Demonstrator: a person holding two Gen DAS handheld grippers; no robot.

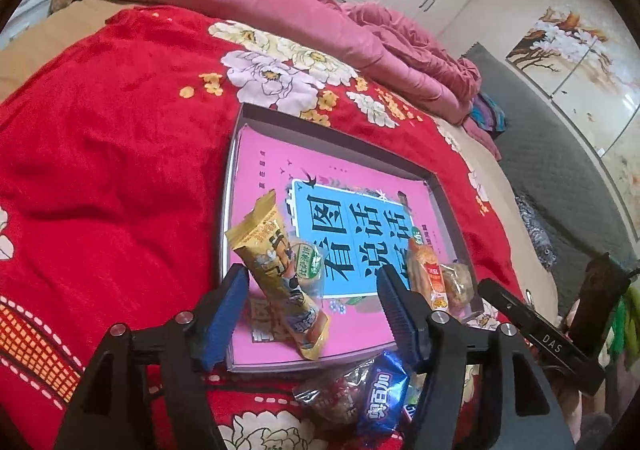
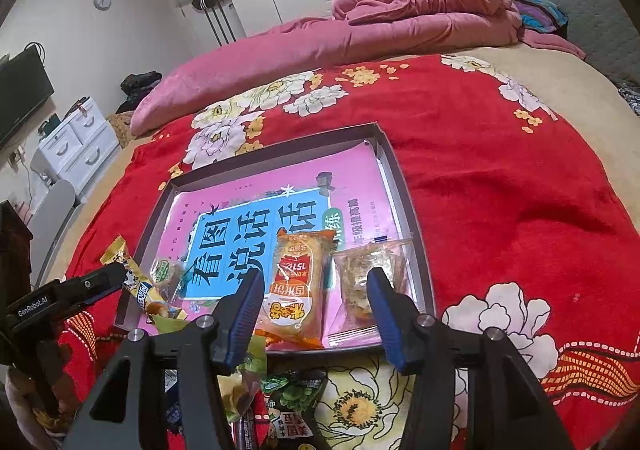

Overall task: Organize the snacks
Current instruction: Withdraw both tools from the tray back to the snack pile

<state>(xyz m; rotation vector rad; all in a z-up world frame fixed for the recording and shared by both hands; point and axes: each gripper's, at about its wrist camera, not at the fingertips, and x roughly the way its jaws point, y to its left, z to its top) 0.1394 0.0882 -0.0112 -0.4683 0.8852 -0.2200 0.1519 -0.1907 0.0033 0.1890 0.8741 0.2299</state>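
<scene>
Together the two views cover a shallow box [image 1: 444, 186] lying on a red blanket [image 1: 120, 170], with a pink book [image 1: 360, 186] filling its floor.

From the left wrist, the left gripper [image 1: 314, 310] stands open, pads apart, over the box's near left corner. A yellow bar [image 1: 280, 282] lies between its fingers, touched by neither; one end hangs over the near edge, and a small round biscuit pack [image 1: 308, 266] sits against its right side. Only this view shows the loose snacks on the blanket just outside the near edge: a clear pack [image 1: 332, 398] and a blue pack [image 1: 384, 394]. The right gripper's black finger [image 1: 532, 334] crosses the lower right.

From the right wrist, the right gripper [image 2: 316, 302] is also open, over the near right corner. An orange pack [image 2: 296, 290] lies flat between its fingers [image 2: 248, 314], close to the left pad but not pinched, and a clear pack of crumbly pieces [image 2: 372, 270] lies beside it, partly behind the right pad. Only here do a green pack [image 2: 292, 394] and other wrappers [image 2: 240, 390] show under the gripper on the blanket. The left gripper's finger [image 2: 80, 290] enters at far left, by the yellow bar [image 2: 136, 278].
</scene>
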